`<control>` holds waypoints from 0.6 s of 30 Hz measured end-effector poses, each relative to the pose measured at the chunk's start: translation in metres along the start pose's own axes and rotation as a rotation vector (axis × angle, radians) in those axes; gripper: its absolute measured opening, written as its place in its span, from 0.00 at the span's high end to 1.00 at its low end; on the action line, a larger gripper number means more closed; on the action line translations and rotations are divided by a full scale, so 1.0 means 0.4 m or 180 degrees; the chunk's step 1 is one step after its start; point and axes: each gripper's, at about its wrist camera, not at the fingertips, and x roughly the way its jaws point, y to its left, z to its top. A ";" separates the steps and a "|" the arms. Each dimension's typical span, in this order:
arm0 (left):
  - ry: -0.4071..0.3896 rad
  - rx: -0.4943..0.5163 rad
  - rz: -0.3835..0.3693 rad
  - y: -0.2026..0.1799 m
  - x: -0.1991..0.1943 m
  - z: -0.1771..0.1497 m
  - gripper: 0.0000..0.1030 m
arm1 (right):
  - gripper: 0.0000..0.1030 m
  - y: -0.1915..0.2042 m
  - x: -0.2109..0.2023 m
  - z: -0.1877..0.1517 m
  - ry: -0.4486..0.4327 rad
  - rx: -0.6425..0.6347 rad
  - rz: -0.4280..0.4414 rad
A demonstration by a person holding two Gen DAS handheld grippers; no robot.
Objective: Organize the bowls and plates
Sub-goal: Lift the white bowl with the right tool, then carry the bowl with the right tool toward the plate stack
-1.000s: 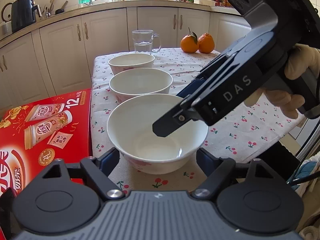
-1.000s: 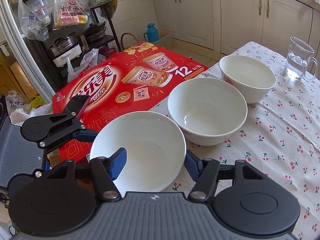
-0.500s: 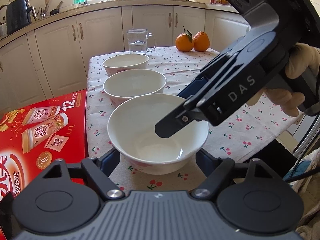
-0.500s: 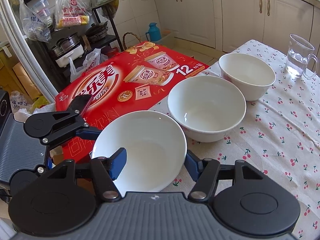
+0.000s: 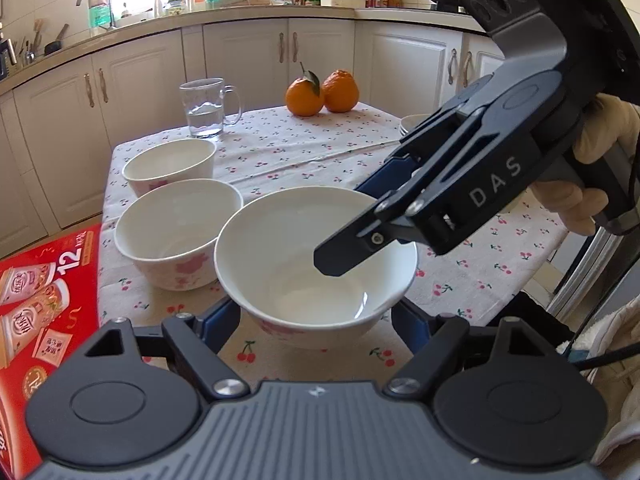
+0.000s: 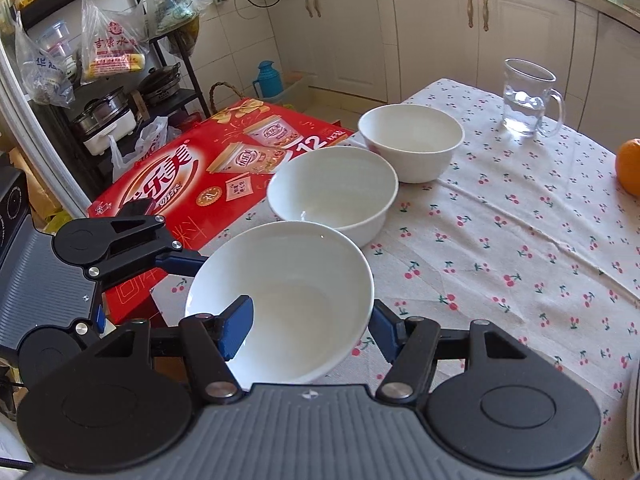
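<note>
Left wrist view: our right gripper (image 5: 360,216) pinches the rim of the nearest white bowl (image 5: 308,268), one finger inside the bowl, the other outside its wall. Bowl appears raised off the cherry-print table (image 5: 320,152); contact underneath cannot be confirmed. Our left gripper (image 5: 316,320) has its jaws spread wide, one pad either side of the bowl's base, touching neither side as far as we can tell.

Right wrist view: same bowl (image 6: 280,296) sits between the right jaws, its wall clamped near one blue pad (image 6: 238,328). Middle bowl (image 6: 332,192) just beside it, far bowl (image 6: 412,140) beyond, all in a row along the table edge. Red carton (image 6: 208,184) lies off that edge, lower down. Glass mug (image 6: 528,100) and oranges (image 5: 320,94) stand well apart.

Judgement: step in hand is likely nesting this bowl into the middle one.

Risks:
- One-sided rim pinch on glazed ceramic; bowl may pivot or slip if tilted.
- Lifted rim could clip the middle bowl's rim, nudging it toward the table edge.
- Releasing high would let it drop hard and chip.
</note>
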 end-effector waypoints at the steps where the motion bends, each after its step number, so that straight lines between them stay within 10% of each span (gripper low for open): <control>1: -0.0006 0.0026 -0.0028 -0.006 0.008 0.007 0.20 | 0.33 -0.008 -0.007 -0.005 -0.0011 0.0026 -0.0028; 18: -0.0024 0.0363 -0.0406 -0.075 0.135 0.083 0.20 | 0.33 -0.136 -0.094 -0.082 -0.0151 0.0394 -0.0474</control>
